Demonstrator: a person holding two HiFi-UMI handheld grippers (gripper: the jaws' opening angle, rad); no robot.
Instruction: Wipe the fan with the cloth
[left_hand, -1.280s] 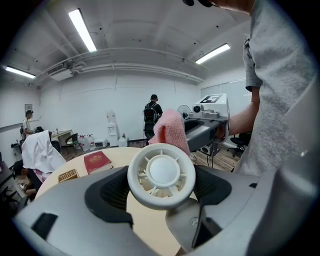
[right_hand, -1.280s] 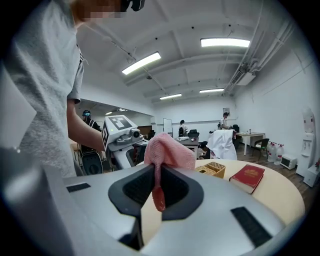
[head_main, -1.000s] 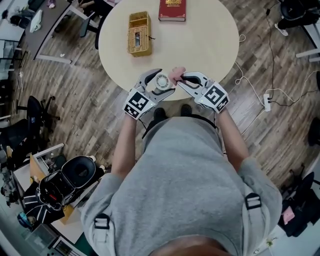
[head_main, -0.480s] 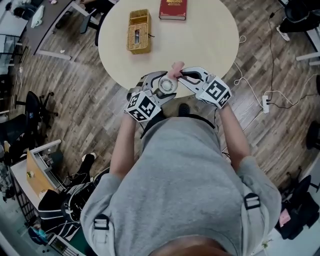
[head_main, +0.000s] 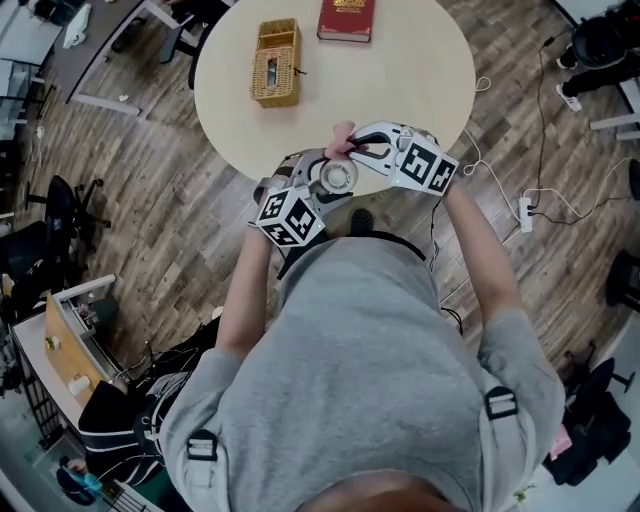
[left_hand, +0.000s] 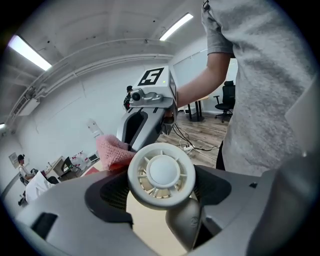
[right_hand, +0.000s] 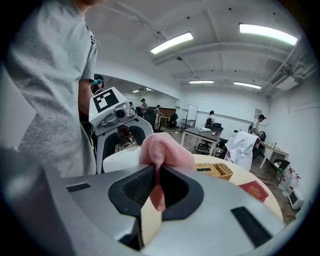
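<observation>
A small white round fan (head_main: 336, 177) is clamped between the jaws of my left gripper (head_main: 320, 182), just over the near rim of the round table (head_main: 420, 70). In the left gripper view the fan's grille (left_hand: 161, 175) faces the camera, and its grey base sits low between the jaws. My right gripper (head_main: 352, 148) is shut on a pink cloth (head_main: 343, 133), which it holds at the fan's far edge. The bunched cloth (right_hand: 163, 150) fills the right gripper view, next to the fan's white shell (right_hand: 121, 159). The cloth (left_hand: 114, 150) also shows behind the fan.
A woven basket (head_main: 276, 63) and a red book (head_main: 346, 18) lie on the far part of the table. Cables and a power strip (head_main: 524, 208) run over the wood floor at the right. Chairs and desks stand to the left, and people are at desks in the background.
My left gripper has rolled and tipped the fan, shifting it slightly nearer. The right gripper, still holding the cloth, has moved left and a little farther, to the fan's far edge.
</observation>
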